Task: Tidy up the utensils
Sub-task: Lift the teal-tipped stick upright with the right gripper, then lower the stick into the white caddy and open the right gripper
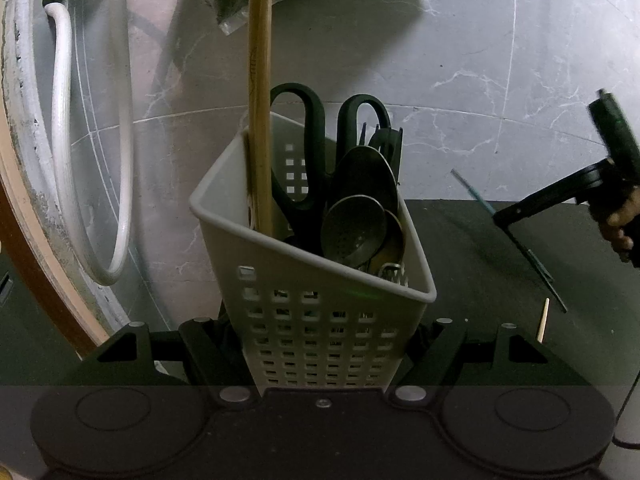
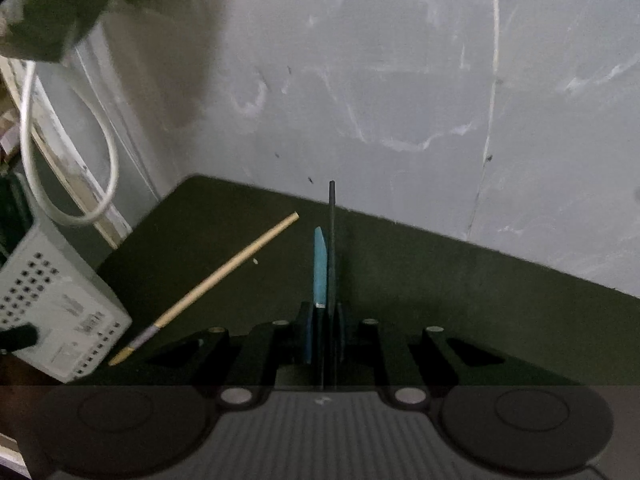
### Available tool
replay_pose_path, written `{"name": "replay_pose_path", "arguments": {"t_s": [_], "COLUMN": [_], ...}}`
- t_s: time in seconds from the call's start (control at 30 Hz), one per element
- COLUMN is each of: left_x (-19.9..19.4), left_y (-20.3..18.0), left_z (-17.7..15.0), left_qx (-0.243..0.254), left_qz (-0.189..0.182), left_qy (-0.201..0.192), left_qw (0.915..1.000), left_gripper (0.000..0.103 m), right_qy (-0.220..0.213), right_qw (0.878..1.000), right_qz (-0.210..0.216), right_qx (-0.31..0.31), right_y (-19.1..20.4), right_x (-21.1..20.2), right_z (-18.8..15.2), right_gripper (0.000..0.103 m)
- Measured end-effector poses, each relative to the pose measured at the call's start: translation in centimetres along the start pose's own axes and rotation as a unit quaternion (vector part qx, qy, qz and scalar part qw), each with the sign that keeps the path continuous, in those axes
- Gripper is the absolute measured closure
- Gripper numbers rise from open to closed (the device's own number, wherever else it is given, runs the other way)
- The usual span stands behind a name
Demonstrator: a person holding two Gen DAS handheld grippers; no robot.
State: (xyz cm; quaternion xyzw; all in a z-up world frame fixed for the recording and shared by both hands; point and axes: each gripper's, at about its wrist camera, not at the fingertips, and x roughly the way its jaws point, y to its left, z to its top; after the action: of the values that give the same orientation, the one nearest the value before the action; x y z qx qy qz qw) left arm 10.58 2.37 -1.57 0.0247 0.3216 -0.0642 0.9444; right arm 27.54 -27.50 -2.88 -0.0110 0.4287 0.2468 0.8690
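Utensils: most are already standing in the white perforated caddy (image 1: 316, 280), which the left tongs (image 1: 320, 344) clamp by its lower walls, jaws wide but tight on it, tilted toward the camera on the dark surface (image 1: 460, 240). Right tongs (image 2: 326, 320) are nearly closed on a thin dark utensil with a blue piece alongside (image 2: 320, 268); what kind it is I can't tell, and both strips run up between the jaws. Step in hand, as I read it: carry that piece over and drop it into the caddy. To do it well, keep the left grip steady, bring the piece in tip-down over the open right-hand corner, clear of the scissors (image 1: 308, 148) handles, and release only once it's below the rim. Count: one caddy; in it one pair of scissors, two wooden chopsticks (image 1: 260, 120) side by side, at least two round metal spoons or ladles (image 1: 356, 216), and a dark fork-like tool behind. One loose chopstick (image 2: 208, 286) lies on the surface beside the caddy.
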Motion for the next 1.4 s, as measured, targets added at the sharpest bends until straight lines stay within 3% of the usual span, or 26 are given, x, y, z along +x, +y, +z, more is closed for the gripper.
{"name": "replay_pose_path", "arguments": {"t_s": [0.3, 0.77, 0.93, 1.13, 1.27, 1.4], "left_x": [0.1, 0.1, 0.1, 0.1, 0.1, 0.1], "left_y": [0.1, 0.3, 0.3, 0.4, 0.5, 0.5], "left_z": [-0.1, -0.2, -0.3, -0.3, -0.3, -0.3], "left_qx": [0.003, 0.006, 0.007, 0.007, 0.006, 0.006], "left_qz": [-0.003, -0.01, -0.013, -0.015, -0.016, -0.017], "left_qy": [-0.001, -0.004, -0.006, -0.007, -0.008, -0.009], "left_qw": [1.0, 0.9999, 0.9999, 0.9998, 0.9998, 0.9998], "left_gripper": [0.027, 0.027, 0.027, 0.027, 0.027, 0.027], "right_qy": [-0.088, -0.18, -0.23, -0.283, -0.299, -0.288], "right_qw": [0.996, 0.983, 0.97, 0.947, 0.934, 0.934], "right_qz": [-0.003, 0.001, 0.037, 0.121, 0.167, 0.187], "right_qx": [-0.006, -0.034, -0.065, -0.089, -0.098, -0.099], "right_y": [2.2, 6.0, 9.2, 14.1, 17.2, 19.4], "right_x": [-5.5, -10.8, -14.0, -16.5, -16.1, -14.0], "right_z": [-0.5, 1.7, 3.7, 5.6, 6.3, 6.6], "right_gripper": [0.09, 0.09, 0.09, 0.09, 0.09, 0.09]}}
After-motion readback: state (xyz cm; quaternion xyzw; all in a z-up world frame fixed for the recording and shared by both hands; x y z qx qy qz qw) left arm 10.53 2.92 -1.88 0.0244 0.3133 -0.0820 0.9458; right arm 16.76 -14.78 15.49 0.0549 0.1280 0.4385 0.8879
